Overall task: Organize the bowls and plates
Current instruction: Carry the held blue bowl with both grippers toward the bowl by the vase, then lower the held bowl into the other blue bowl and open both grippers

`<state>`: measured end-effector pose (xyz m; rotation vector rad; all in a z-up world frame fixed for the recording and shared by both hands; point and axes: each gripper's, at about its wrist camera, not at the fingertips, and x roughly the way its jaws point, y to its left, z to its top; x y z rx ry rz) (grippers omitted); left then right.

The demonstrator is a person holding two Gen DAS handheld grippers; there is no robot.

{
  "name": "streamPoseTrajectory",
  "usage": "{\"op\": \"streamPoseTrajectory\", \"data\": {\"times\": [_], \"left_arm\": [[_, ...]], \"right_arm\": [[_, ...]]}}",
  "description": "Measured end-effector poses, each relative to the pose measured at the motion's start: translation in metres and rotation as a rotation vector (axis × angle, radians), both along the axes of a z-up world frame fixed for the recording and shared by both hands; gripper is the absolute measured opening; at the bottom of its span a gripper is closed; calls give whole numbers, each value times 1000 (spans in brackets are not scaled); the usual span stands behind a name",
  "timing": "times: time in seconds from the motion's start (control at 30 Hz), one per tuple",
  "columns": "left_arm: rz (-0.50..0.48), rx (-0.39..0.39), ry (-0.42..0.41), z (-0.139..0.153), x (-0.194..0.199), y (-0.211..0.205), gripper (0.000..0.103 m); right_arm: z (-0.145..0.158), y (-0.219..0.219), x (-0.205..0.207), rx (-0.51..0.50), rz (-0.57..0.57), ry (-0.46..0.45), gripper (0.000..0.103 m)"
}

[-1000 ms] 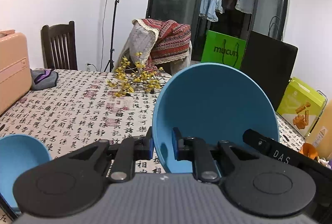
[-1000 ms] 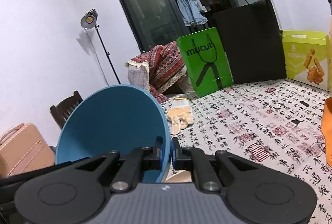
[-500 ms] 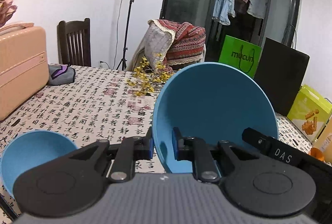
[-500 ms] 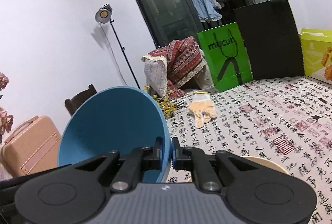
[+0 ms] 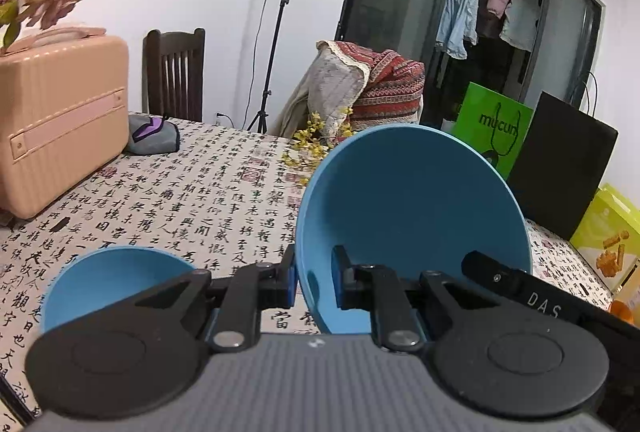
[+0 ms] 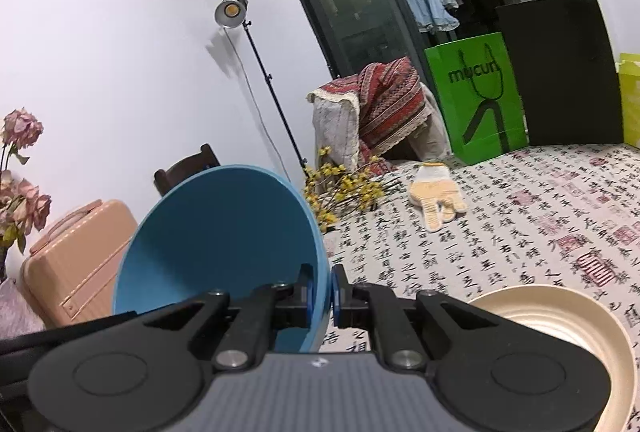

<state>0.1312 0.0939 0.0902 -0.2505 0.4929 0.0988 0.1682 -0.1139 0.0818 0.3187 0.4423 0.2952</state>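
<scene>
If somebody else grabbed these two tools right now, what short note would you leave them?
Left hand-held gripper: shut on the rim of the large blue bowl, which is tilted and off the table.
Right hand-held gripper: shut on the opposite rim of that same bowl.
Small blue bowl: on the table, low left in the left view.
Cream bowl: on the table, low right in the right view.
Done: large bowl lifted.
Left: probably set it down and group the bowls.
</scene>
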Motion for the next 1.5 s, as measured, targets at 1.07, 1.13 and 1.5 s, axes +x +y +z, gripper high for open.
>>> {"op": "streamPoseTrajectory", "data": {"times": [1.07,1.13,1.5], "left_arm": [[153,-116,14,-6,-38,112,16],[163,-122,22,-10,-39,118,16],[219,-136,75,-32,-45,142,16]], "right_arm": [[-9,103,-3,7,241,76,12],[-12,110,-2,0,255,86,12],[-32,143,1,-55,325,131,12]]}}
